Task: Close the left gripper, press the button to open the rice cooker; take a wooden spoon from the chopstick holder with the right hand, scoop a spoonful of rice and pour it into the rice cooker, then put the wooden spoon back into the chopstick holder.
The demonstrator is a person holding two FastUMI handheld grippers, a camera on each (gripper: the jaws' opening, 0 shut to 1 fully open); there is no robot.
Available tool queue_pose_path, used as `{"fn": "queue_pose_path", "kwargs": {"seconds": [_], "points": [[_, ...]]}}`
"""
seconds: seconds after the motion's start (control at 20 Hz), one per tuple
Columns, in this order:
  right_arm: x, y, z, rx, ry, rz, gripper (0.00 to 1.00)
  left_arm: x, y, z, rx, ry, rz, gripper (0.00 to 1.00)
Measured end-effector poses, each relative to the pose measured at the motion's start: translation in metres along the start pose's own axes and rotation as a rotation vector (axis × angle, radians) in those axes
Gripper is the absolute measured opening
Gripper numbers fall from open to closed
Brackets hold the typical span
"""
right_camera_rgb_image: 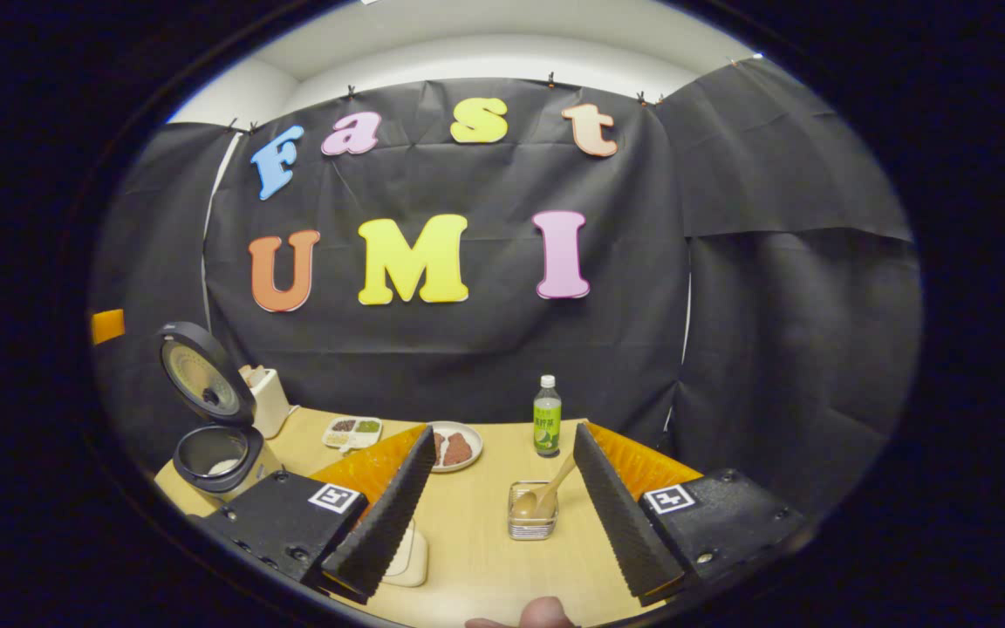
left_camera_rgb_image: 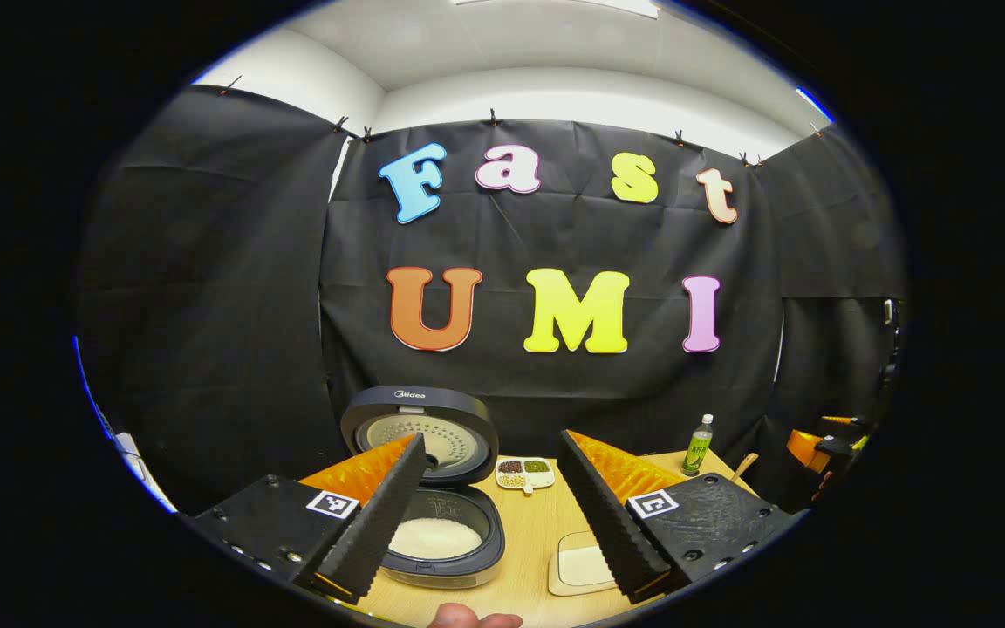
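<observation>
The rice cooker [left_camera_rgb_image: 441, 541] stands open, its round lid [left_camera_rgb_image: 420, 432] raised and white rice in the pot. My left gripper [left_camera_rgb_image: 492, 438] is open and empty just in front of it, with its left finger over the pot's rim. In the right gripper view the cooker [right_camera_rgb_image: 216, 458] sits at the far left. The wooden spoon [right_camera_rgb_image: 546, 493] rests bowl-down in the clear chopstick holder [right_camera_rgb_image: 531, 519]. My right gripper [right_camera_rgb_image: 502, 433] is open, nothing between its fingers, and the holder lies just ahead between them. The spoon's handle [left_camera_rgb_image: 745, 467] also shows beside the bottle.
On the wooden table [right_camera_rgb_image: 485, 558] are a cream square dish [right_camera_rgb_image: 408, 549], a divided dish of beans [right_camera_rgb_image: 352, 430], a plate of reddish food [right_camera_rgb_image: 459, 447], a green bottle [right_camera_rgb_image: 546, 419] and a cream appliance [right_camera_rgb_image: 269, 399] behind the cooker. Black cloth walls close in the booth.
</observation>
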State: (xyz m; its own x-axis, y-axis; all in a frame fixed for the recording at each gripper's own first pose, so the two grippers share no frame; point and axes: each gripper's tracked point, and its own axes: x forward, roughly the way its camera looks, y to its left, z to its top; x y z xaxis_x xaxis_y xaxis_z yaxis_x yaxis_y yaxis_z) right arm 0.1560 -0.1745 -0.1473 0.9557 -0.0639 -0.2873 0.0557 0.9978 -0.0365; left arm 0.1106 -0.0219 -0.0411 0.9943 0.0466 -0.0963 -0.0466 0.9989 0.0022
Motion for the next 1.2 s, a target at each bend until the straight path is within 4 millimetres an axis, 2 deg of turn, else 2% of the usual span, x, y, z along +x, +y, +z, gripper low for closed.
{"fn": "queue_pose_path", "kwargs": {"seconds": [0.35, 0.7, 0.9, 1.1, 1.15, 1.2], "points": [[0.094, -0.046, -0.074, 0.081, 0.178, 0.034, 1.00, 0.010, -0.021, -0.011, 0.008, 0.046, 0.041, 0.97], [0.181, -0.068, -0.129, 0.140, 0.297, 0.052, 0.97, -0.002, -0.014, -0.013, 0.022, 0.064, 0.113, 0.97], [0.210, -0.070, -0.153, 0.167, 0.361, 0.071, 0.95, -0.006, -0.003, -0.020, 0.031, 0.095, 0.163, 0.97], [0.221, -0.060, -0.169, 0.200, 0.413, 0.123, 0.89, -0.007, 0.003, -0.021, 0.032, 0.104, 0.191, 0.97], [0.226, -0.060, -0.166, 0.206, 0.409, 0.130, 0.82, -0.007, 0.003, -0.022, 0.030, 0.110, 0.194, 0.97], [0.227, -0.060, -0.163, 0.216, 0.404, 0.132, 0.69, -0.008, 0.003, -0.024, 0.030, 0.116, 0.196, 0.97]]}}
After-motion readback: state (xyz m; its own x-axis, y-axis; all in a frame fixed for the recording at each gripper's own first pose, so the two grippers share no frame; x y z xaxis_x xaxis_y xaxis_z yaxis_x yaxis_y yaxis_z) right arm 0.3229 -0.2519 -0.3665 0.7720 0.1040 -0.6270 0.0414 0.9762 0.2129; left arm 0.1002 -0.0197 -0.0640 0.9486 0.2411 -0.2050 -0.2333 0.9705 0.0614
